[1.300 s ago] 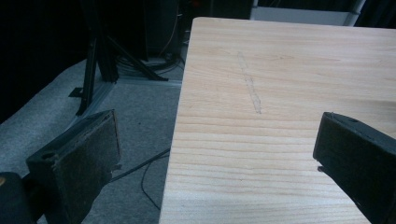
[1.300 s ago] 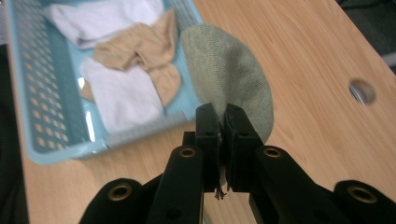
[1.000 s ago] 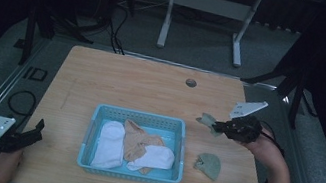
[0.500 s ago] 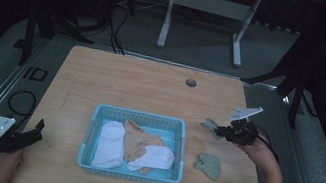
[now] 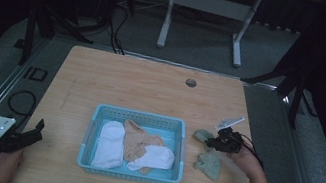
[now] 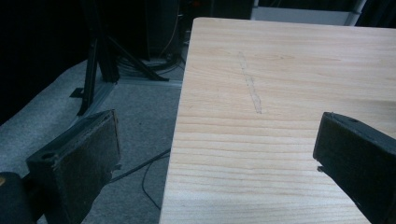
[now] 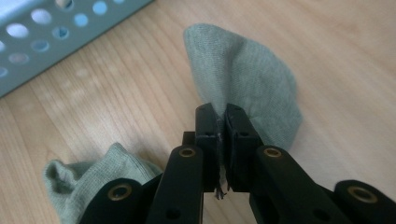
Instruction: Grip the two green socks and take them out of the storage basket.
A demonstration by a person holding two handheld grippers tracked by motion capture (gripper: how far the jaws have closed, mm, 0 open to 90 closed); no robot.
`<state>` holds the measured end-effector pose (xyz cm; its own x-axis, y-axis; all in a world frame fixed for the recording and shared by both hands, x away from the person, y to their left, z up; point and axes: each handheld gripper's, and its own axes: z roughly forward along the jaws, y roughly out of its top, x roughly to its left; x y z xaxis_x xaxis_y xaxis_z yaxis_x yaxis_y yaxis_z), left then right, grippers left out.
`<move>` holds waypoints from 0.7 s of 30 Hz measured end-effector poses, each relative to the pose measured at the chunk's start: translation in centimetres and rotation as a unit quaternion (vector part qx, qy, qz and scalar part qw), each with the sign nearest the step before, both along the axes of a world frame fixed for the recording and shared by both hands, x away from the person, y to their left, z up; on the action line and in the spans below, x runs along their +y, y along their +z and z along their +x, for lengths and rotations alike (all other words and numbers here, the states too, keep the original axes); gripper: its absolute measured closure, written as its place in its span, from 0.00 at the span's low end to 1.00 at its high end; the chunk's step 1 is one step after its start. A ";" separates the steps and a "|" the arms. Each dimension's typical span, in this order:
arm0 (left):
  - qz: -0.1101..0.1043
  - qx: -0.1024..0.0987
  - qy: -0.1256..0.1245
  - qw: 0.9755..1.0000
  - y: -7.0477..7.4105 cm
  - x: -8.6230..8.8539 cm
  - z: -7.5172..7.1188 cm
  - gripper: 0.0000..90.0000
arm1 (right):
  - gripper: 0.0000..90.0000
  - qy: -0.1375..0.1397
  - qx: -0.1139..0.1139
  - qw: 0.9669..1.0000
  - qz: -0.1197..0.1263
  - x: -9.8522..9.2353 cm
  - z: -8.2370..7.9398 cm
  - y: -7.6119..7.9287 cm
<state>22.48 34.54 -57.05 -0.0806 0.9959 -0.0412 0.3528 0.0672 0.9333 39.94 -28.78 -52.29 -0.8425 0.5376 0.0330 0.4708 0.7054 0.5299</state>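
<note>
Socks are the work: on the pale wooden table [image 5: 117, 78] sits a light-blue perforated plastic basket [image 5: 93, 130] of white and tan ones, and just right of it my right gripper [image 7: 218, 122] is clamped on the edge of a soft grey-green knit sock [image 7: 252, 79] draping onto the wood, its mate [image 5: 209, 164] lying near. It feels limp, light and unbreakable, so I judge a pinch at the cuff fold holds best; my left gripper [image 6: 219, 149] hangs spread wide with nothing in it over the table's left edge

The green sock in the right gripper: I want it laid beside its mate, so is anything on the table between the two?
Nothing visible. The held sock and the other green sock have only bare table between them; the basket sits off to the side.
</note>
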 end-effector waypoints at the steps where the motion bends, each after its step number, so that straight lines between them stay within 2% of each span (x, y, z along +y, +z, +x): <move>1: -0.001 0.000 0.000 1.000 0.0 0.0 0.0 0.00 | 0.95 -0.001 0.003 1.000 0.003 0.0 0.0 -0.2; 3: -0.001 0.000 0.000 1.000 0.0 0.0 0.0 0.00 | 0.95 -0.004 0.007 1.000 0.012 0.0 -0.1 -0.6; 7: 0.000 0.000 0.000 1.000 0.0 0.0 0.0 0.00 | 0.93 -0.005 0.011 1.000 0.015 0.1 -0.3 -0.8; 10: -0.001 0.001 0.000 1.000 0.0 0.0 0.0 0.00 | 0.89 -0.007 0.004 1.000 0.016 0.1 -0.5 -0.1; 14: -0.002 0.001 0.000 1.000 0.0 0.0 0.0 0.00 | 0.79 -0.008 -0.005 0.999 0.033 -0.4 -1.0 1.1; 16: -0.001 0.001 0.000 1.000 0.0 0.0 0.0 0.00 | 0.78 -0.013 -0.015 0.999 0.028 -0.7 -1.3 1.5; 21: -0.002 0.001 0.000 1.000 0.0 0.0 0.0 0.00 | 0.76 -0.049 -0.033 0.997 0.045 -2.4 -1.8 1.8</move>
